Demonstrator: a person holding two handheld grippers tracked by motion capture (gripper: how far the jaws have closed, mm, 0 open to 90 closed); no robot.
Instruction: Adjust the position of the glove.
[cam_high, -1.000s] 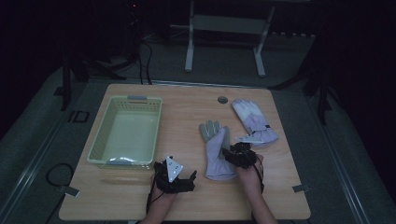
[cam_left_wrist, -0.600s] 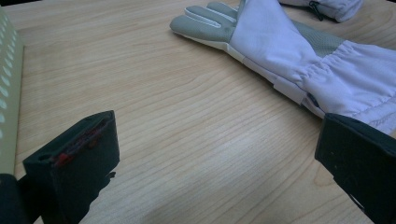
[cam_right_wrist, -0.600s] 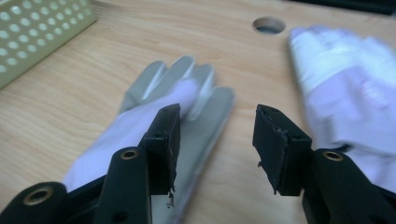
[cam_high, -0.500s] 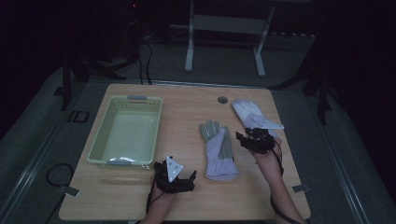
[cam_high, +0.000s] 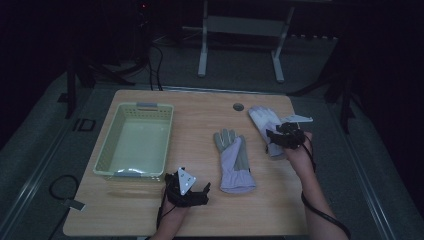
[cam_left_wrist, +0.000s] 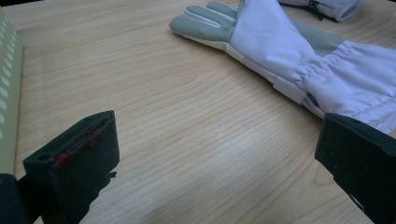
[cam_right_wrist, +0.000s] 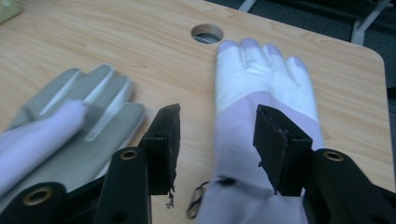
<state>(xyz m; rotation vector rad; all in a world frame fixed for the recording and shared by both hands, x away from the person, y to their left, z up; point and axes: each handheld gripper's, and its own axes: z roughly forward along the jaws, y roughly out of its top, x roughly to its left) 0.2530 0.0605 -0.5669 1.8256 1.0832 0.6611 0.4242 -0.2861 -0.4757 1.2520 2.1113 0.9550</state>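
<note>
Your right gripper (cam_high: 280, 136) hangs over the wrist end of the white glove (cam_high: 265, 122) at the right of the tabletop (cam_high: 200, 107), its jaws spread to either side of the lilac cuff part and not yet pressed on the fabric. It looks like the approach to a pick-up: the glove lies flat, palm side down, fingers pointing away from you toward the round hole (cam_high: 238, 106) in the tabletop. The next move, as I judge it, calls for you to lower until the jaws straddle a fold of cloth, then close; flat fabric gives little to bite on, so you may need to press down and gather it.

Your left gripper (cam_high: 187, 189) rests near the front edge, jaws spread wide and holding nothing, just beside the near corner of the pale basket (cam_high: 102, 160). The grey-palmed glove (cam_high: 232, 160) lies between your two hands, cuff toward you.

The right gripper view shows what the high view blurs: the white glove (cam_right_wrist: 264, 74) runs straight between the jaws, and a small dark loop lies at its cuff. The left gripper view shows the grey-palmed glove (cam_left_wrist: 289, 56) with its gathered elastic wrist, and a strip of the basket's wall (cam_left_wrist: 7, 93) at the left.
</note>
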